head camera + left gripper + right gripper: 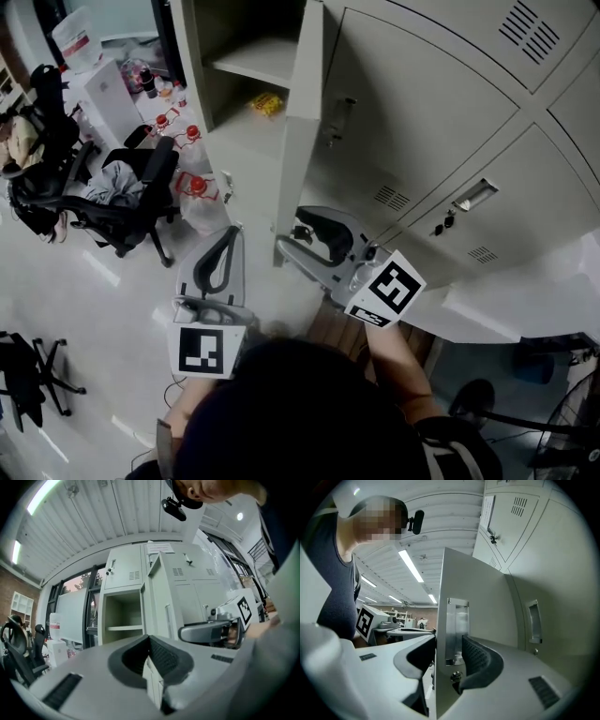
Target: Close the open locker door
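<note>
The open locker door [300, 122] stands out from the pale grey locker, seen edge-on in the head view. Its free edge lies between the jaws of my right gripper [289, 231], which are spread wide with neither pad pressing on it. In the right gripper view the door [487, 620] and its metal latch plate [456, 630] fill the gap of the right gripper [443, 660]. My left gripper [231, 232] hangs lower left, away from the door, shut and empty. The left gripper [149, 660] faces the open compartment [123, 620] and door [161, 602].
Closed locker doors [450, 122] run to the right of the open one. A small yellow thing [267, 103] lies on a shelf in the open compartment. Black office chairs [122, 202] and red-capped bottles [187, 141] stand at left. A fan [572, 422] is at lower right.
</note>
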Available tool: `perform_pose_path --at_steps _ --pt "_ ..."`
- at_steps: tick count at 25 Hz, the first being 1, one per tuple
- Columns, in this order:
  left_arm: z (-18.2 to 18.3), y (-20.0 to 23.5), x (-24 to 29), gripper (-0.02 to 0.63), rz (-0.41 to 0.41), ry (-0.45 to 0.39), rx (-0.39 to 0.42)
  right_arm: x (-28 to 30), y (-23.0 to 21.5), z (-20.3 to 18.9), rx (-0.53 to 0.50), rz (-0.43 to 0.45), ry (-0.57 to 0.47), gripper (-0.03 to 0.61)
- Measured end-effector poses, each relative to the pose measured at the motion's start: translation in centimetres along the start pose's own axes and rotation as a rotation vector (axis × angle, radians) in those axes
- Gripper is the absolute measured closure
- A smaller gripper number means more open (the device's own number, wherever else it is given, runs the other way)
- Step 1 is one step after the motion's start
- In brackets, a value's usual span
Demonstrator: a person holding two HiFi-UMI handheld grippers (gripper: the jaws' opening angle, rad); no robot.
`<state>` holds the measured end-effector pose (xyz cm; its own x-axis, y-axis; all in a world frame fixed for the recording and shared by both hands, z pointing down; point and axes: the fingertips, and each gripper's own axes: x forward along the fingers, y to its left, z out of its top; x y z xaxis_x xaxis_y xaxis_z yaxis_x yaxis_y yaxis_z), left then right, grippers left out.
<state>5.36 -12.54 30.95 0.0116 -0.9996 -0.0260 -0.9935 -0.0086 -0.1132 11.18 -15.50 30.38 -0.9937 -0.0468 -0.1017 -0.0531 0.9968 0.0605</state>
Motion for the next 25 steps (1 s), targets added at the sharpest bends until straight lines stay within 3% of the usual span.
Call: perform_pose_path --at_steps 11,25 --pt "-0.6 1.0 -0.5 0.612 0.064 0.021 -0.001 2.1 1.0 -0.4 -0.012 0.065 0.012 0.437" --pt "-1.3 4.5 -1.3 0.612 0.161 0.039 -0.017 6.6 1.6 -0.9 -0.012 -0.002 0.023 0.456"
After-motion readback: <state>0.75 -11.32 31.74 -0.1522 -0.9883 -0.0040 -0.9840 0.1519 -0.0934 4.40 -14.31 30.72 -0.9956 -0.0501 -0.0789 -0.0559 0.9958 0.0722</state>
